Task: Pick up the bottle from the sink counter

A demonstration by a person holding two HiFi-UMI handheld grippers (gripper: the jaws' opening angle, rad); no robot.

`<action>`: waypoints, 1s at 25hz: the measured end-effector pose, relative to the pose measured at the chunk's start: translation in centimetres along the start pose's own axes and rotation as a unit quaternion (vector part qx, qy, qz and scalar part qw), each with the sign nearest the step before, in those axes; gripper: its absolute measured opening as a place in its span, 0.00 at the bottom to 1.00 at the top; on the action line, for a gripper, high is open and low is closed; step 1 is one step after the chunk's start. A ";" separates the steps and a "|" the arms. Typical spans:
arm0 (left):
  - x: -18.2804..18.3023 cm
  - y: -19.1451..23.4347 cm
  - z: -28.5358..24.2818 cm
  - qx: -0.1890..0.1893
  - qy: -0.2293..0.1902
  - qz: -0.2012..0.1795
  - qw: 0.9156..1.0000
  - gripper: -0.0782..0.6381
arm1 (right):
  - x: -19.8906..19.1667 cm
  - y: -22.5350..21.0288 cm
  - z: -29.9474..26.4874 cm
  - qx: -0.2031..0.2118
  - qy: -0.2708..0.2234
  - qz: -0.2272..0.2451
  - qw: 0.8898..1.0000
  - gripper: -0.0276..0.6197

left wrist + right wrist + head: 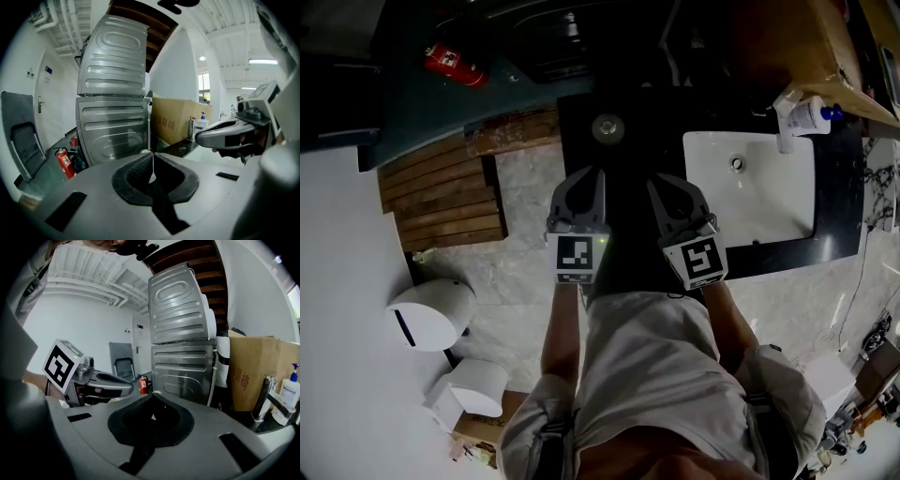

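the left gripper [151, 157] has its jaws pressed together, the dark pads meeting in a thin seam with nothing between them. the right gripper [152, 397] is the same: tips closed on each other and empty. in the head view both are held side by side, near each other but not touching, in front of the person's body, over the dark counter [623, 141] to the left of the white sink [769, 202].

the bottle [806, 114], white with a blue pump top, sits at the far right corner of the counter just behind the sink, well apart from both grippers.

only the head view shows the sink basin from above and the bottle's place beside it. the right gripper view shows the bottle upright next to a chrome faucet [264, 398], in front of a cardboard box [251, 371], with the left gripper's marker cube [61, 363] off to the side. both gripper views show stacked metal machines [112, 93] ahead and a red fire extinguisher [63, 161] low down beside them; in the left gripper view the bottle is small and distant.
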State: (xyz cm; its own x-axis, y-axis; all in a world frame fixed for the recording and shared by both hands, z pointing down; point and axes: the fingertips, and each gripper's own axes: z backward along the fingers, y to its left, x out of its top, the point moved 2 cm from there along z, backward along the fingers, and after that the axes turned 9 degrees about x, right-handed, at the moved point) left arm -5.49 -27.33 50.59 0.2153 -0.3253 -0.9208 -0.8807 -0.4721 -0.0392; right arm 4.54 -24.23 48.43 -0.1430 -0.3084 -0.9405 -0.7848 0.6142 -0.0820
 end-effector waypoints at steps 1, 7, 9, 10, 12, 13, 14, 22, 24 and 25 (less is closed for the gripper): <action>-0.2 0.0 -0.3 -0.001 0.001 -0.001 1.000 0.11 | -0.2 -0.1 -0.2 0.002 0.001 0.000 1.000 0.03; -1.5 -0.1 -1.7 0.001 0.024 0.005 1.000 0.11 | -1.0 -0.8 -1.2 0.010 -0.001 -0.011 1.000 0.03; -1.9 -0.1 -2.2 0.001 0.029 0.004 1.000 0.11 | -1.2 -1.0 -1.6 0.012 0.001 -0.009 1.000 0.03; -2.0 0.0 -2.5 0.001 0.031 0.004 0.999 0.11 | -1.3 -1.1 -1.8 0.013 0.003 -0.008 1.000 0.03; -2.4 0.0 -3.0 0.001 0.037 0.005 0.999 0.11 | -1.5 -1.3 -2.1 0.015 0.005 -0.009 1.000 0.03; -2.6 0.0 -3.2 0.001 0.041 0.005 0.999 0.11 | -1.6 -1.3 -2.2 0.016 0.007 -0.009 1.000 0.03; -2.8 0.0 -3.4 0.000 0.044 0.005 0.999 0.11 | -1.8 -1.4 -2.3 0.016 0.008 -0.010 1.000 0.03; -4.5 0.2 -5.2 0.002 0.077 0.011 0.997 0.28 | -2.7 -2.1 -2.8 0.013 0.018 -0.018 1.000 0.03; -4.7 0.2 -5.6 0.001 0.080 0.012 0.997 0.28 | -2.9 -2.3 -2.9 0.012 0.019 -0.019 1.000 0.03; -4.9 0.3 -5.7 0.002 0.081 0.013 0.997 0.28 | -3.0 -2.3 -3.0 0.011 0.020 -0.020 1.000 0.03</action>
State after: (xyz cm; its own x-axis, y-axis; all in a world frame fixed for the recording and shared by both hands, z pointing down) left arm -4.36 -30.57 57.28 0.2585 -0.4654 -0.8465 -0.8878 -0.4598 -0.0184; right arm 5.02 -26.91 52.38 -0.1370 -0.3611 -0.9224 -0.7764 0.6175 -0.1264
